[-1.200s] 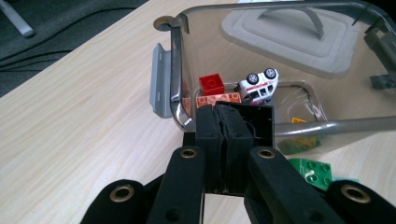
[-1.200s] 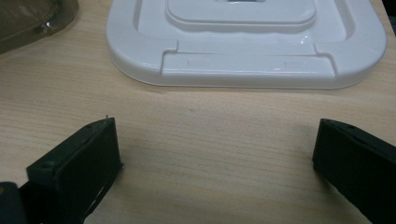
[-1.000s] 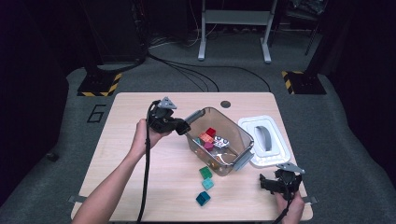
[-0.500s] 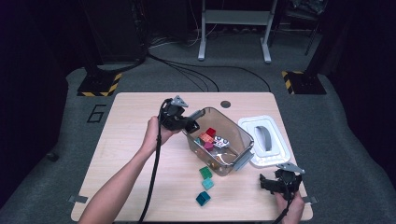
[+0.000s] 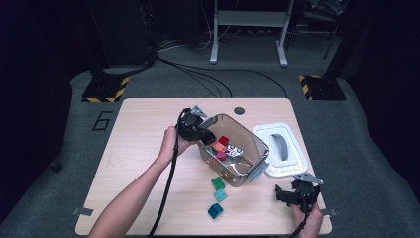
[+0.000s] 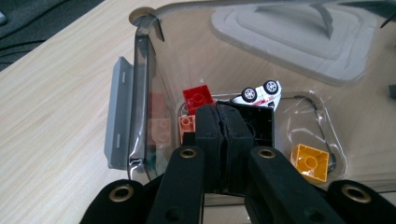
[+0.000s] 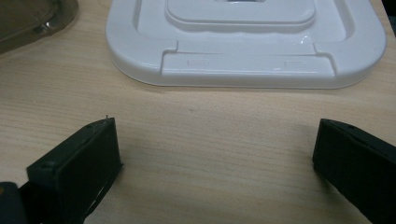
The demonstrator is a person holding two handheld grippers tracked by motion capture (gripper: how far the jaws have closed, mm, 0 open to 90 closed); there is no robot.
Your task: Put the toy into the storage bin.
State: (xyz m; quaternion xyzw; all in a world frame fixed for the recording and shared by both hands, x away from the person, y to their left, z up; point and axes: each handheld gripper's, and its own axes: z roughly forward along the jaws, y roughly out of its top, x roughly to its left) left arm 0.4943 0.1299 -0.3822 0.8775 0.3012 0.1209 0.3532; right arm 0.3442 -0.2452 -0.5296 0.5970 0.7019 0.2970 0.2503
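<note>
At the middle of the counter [image 5: 138, 148], a clear plastic bin [image 5: 247, 141] is seen tilted, with its open mouth faced by the left gripper [image 6: 223, 140]. The fingers of that gripper are pressed together with nothing between them, just at the bin's rim. Inside the bin, a red brick [image 6: 200, 97], a toy car [image 6: 259, 92] and a yellow brick [image 6: 310, 161] are visible. Near the counter's front right corner, the right gripper [image 5: 292, 194] is held with its fingers spread wide, just before the white lid [image 7: 247, 42].
</note>
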